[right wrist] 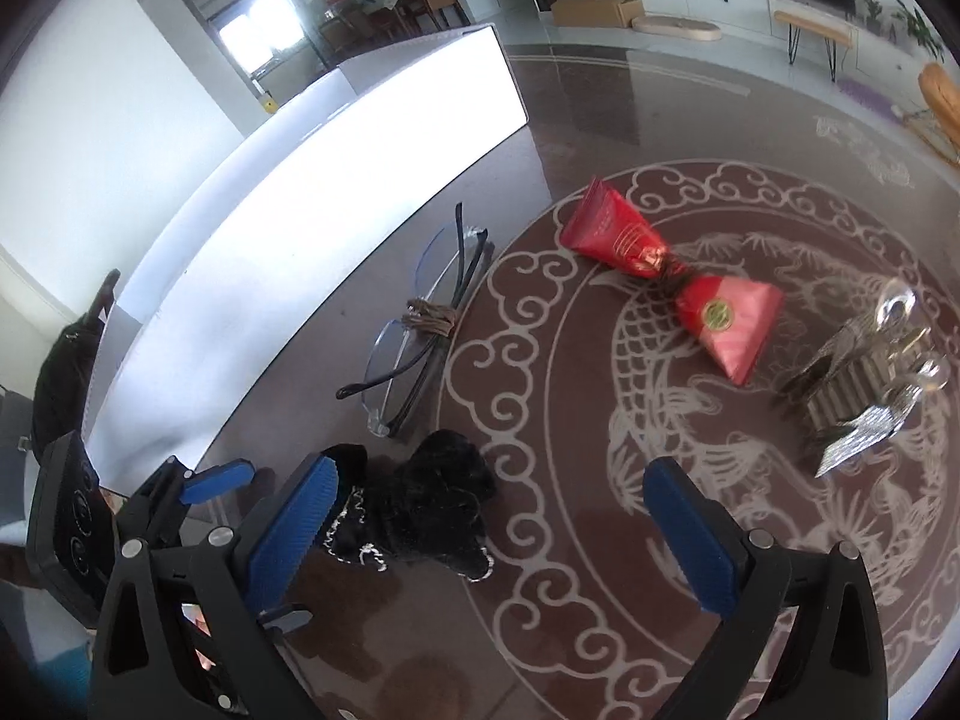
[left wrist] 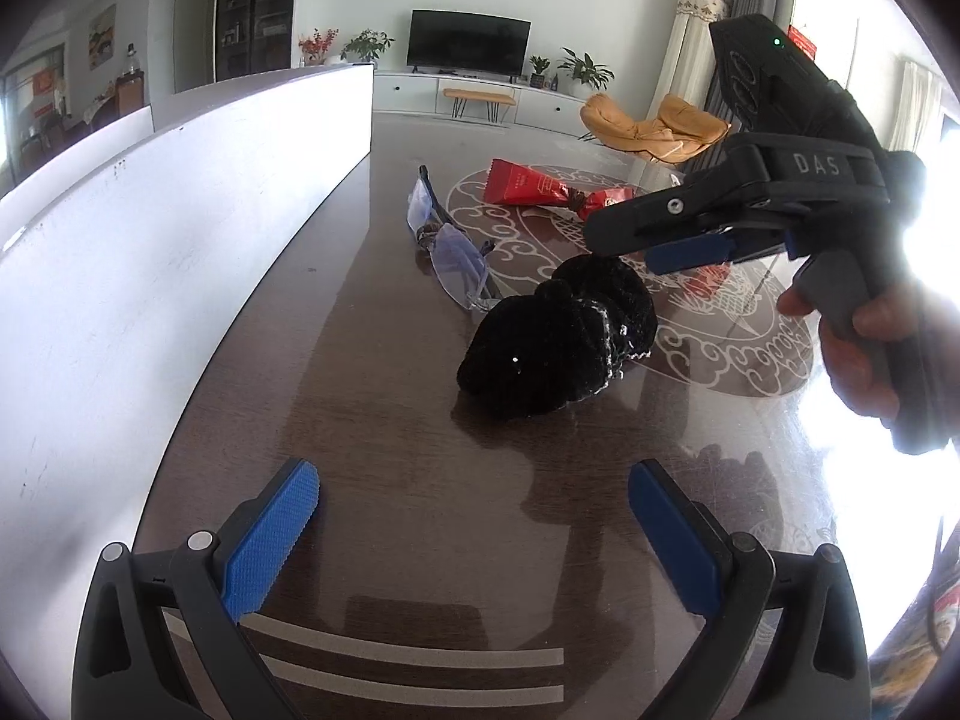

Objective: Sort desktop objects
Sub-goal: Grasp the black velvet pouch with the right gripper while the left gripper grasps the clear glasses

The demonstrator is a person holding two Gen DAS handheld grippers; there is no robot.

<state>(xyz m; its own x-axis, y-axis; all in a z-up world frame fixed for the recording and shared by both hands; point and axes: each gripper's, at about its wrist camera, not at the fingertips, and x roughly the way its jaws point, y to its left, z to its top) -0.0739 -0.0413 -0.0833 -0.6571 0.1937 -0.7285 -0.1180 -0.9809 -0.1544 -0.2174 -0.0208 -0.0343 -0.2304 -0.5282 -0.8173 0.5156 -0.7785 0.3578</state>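
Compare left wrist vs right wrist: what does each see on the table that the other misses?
Left wrist only: the right gripper from outside, open above the black velvet scrunchie, with the hand on its handle.

Right wrist only: the silver folded-paper ornament at the far right of the table's dragon medallion, and a cardboard box on the floor.

Both: the scrunchie, the folded glasses tied with cord, the red bow-shaped packet, the white board along the table edge, and the TV. Both grippers are open and empty; the left gripper faces the scrunchie.

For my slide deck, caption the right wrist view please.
Open right gripper hovers over black scrunchie, beside folded glasses and red packet.
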